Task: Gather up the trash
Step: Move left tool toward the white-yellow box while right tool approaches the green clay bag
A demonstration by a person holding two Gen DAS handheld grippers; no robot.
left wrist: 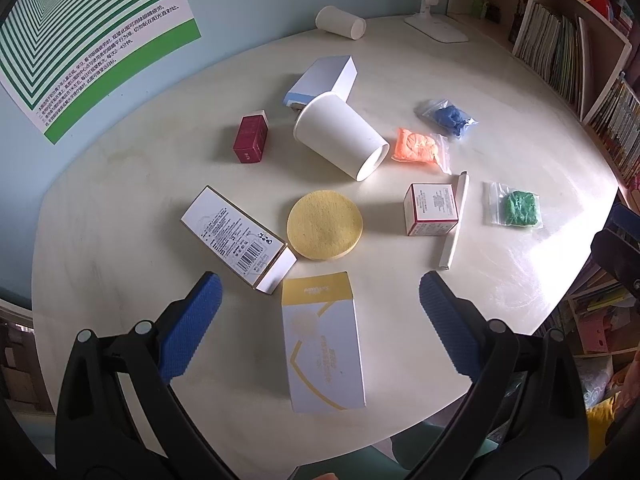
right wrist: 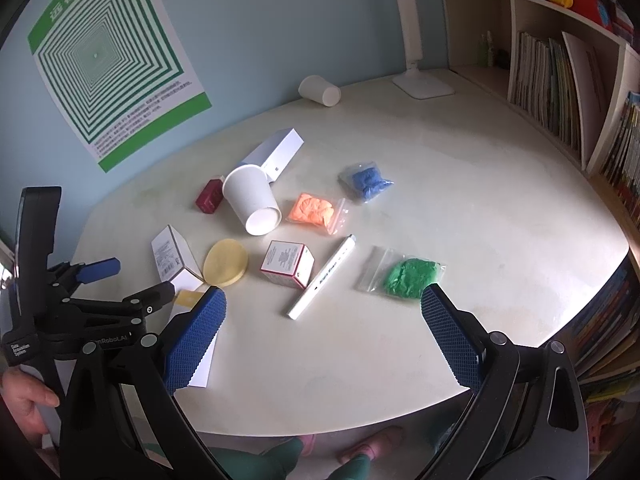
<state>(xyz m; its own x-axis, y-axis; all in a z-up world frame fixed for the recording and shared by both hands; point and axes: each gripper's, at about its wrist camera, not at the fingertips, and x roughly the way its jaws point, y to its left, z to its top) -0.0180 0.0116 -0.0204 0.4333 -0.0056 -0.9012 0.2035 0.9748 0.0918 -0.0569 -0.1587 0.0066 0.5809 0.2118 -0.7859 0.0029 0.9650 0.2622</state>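
While both tools hover over the pale round surface (left wrist: 120, 208) with nothing between their blue pads, the left hand-held gripper (left wrist: 320, 296) stands with its jaws wide apart above a white-and-yellow box (left wrist: 322, 344) at the lower centre of its frame. Only the right wrist view shows that tool from outside, at lower left, with a hand (right wrist: 22, 404) on its handle; there the right hand-held gripper (right wrist: 322, 312) is equally spread, near a white pen (right wrist: 322, 276) and a zip bag of green clay (right wrist: 406, 276).

Outward from the left tool lie a barcoded white box (left wrist: 238, 234), a round yellow sponge (left wrist: 325, 226) and a small red-edged box (left wrist: 432, 209). Mid-frame, a paper cup (left wrist: 340, 136) lies on its side, apparently empty, its mouth toward a blue-white box (left wrist: 324, 78), with a dark red box (left wrist: 251, 138) to its left. Bags of orange clay (left wrist: 416, 144) and blue clay (left wrist: 450, 116) sit to the right. A second cup (left wrist: 340, 22) lies tipped near a lamp base (left wrist: 436, 28) at the top. Bookshelves (right wrist: 560, 92) fill the right edge.
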